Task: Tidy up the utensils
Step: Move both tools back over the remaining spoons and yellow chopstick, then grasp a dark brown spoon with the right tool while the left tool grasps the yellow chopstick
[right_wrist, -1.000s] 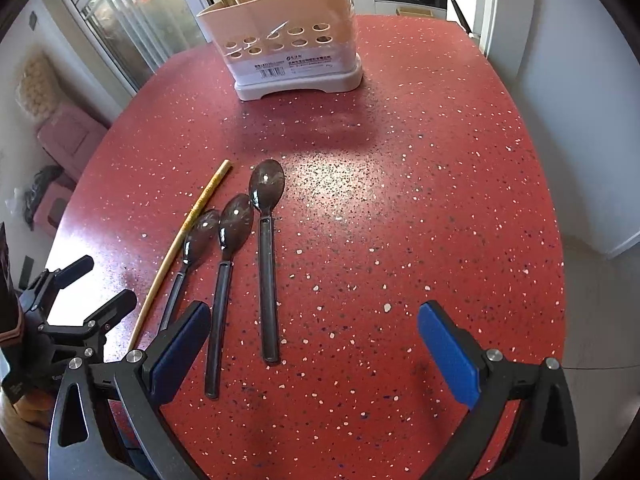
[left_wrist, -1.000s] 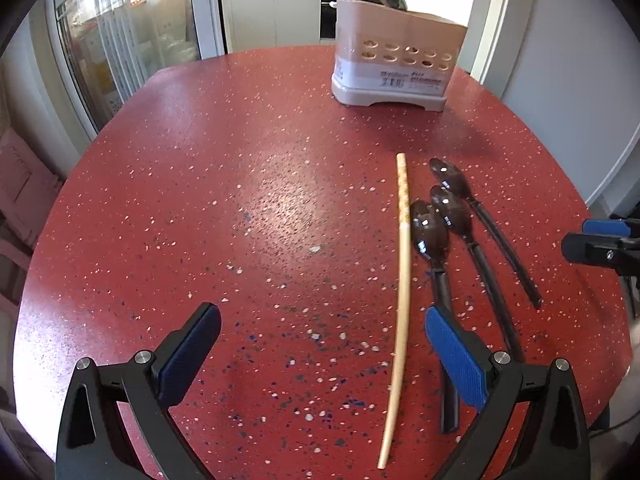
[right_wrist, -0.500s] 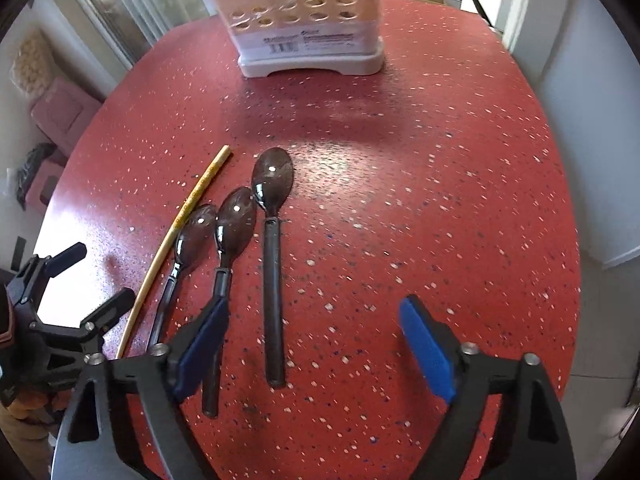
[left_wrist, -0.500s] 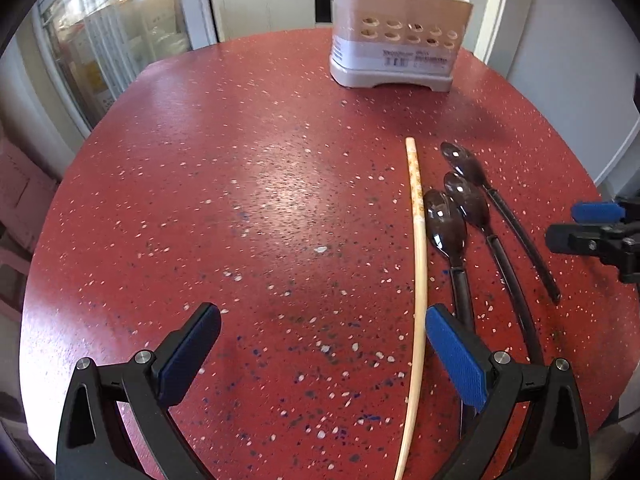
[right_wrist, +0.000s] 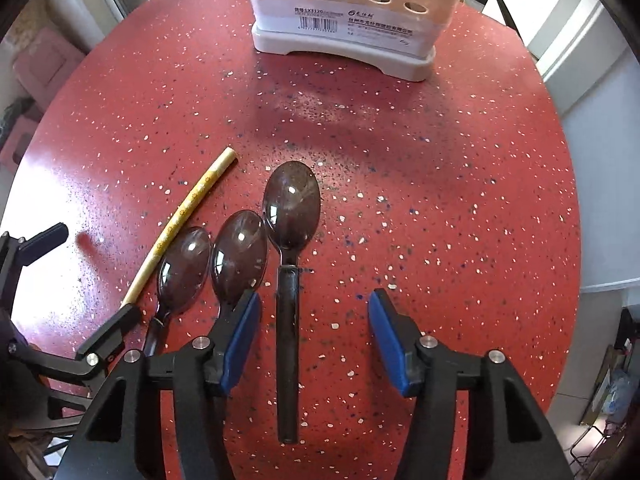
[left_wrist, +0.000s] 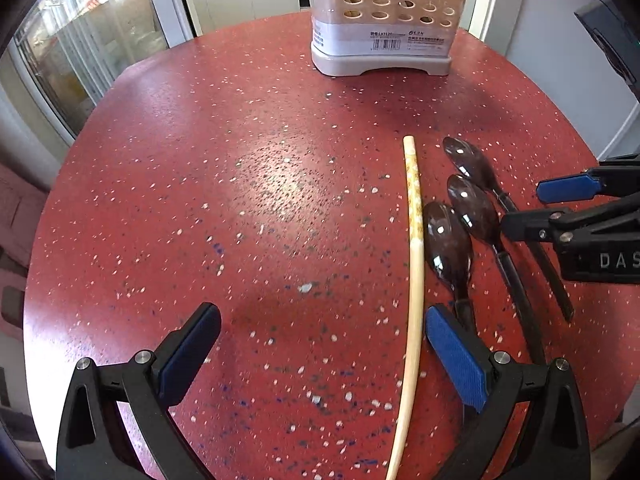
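Red speckled table [left_wrist: 200, 200]. Left claw [left_wrist: 320, 344] wide open, holding nothing. Pale chopstick [left_wrist: 416, 240] lies just left of three dark spoons. Right claw [right_wrist: 312, 332] open, straddling rightmost spoon [right_wrist: 290, 280]'s handle. Utensil holder [right_wrist: 344, 12] stands at far edge.

Showing a red speckled table [right_wrist: 440, 184], stone-like and polished, catching glare near its left edge. Lying toward the near edge, three spoons [right_wrist: 292, 200] of dark translucent plastic, glossy, bowls reflecting light spots. Resting beside them, one pale chopstick [left_wrist: 414, 264], smooth and matt, looking like wood or bamboo, printed with a small yellow pattern at its thick end. Standing at the far edge, a utensil holder [right_wrist: 344, 20] of smooth beige and white plastic, slightly shiny, wearing a paper label. Framing both views, grippers of matt black plastic with metal screws, fingers [right_wrist: 240, 336] padded in blue textured material.
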The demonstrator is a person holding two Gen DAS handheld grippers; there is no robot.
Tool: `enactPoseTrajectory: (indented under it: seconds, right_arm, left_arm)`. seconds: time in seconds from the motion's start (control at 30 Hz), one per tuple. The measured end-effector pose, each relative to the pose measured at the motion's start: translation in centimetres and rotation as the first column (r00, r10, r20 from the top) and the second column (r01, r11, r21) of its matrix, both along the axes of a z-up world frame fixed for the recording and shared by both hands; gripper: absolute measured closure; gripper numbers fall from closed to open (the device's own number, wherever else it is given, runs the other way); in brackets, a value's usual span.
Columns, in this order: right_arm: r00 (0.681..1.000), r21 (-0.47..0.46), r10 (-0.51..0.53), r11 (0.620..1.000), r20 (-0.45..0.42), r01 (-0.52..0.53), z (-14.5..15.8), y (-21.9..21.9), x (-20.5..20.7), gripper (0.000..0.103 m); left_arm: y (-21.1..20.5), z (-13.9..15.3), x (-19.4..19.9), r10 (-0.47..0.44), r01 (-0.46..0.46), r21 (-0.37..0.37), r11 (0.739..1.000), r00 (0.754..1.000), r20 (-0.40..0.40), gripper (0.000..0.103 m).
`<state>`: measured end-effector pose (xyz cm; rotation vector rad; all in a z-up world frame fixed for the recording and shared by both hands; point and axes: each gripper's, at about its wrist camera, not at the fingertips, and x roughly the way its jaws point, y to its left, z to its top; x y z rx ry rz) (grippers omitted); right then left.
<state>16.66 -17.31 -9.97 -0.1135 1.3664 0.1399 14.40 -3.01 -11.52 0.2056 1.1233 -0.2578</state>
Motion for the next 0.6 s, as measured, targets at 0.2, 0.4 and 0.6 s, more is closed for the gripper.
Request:
enactPoseTrajectory:
  seconds: [0.2,0.4,0.6]
  right_arm:
    - [1.0,0.011,0.015,1.0,-0.001,-0.015,0.1,0.4,0.6,0.084]
    - [0.999,0.03,0.028,0.999,0.026,-0.029,0.4,1.0,0.0,0.091]
    - [0.997,0.153,-0.014,0.988,0.073,0.003,0.9,-1.9,-2.6,0.091]
  left_arm:
    - [-1.6,0.2,0.9,-0.058,0.058,0.036,0.998,0.998,-0.012,0.0]
    - [-2.6,0.5,0.9,-0.104,0.106,0.07,0.992,0.994,-0.023,0.0]
    - [-3.0,0.6,1.3,-0.11,0.112,0.048,0.993,0.993,-0.041,0.0]
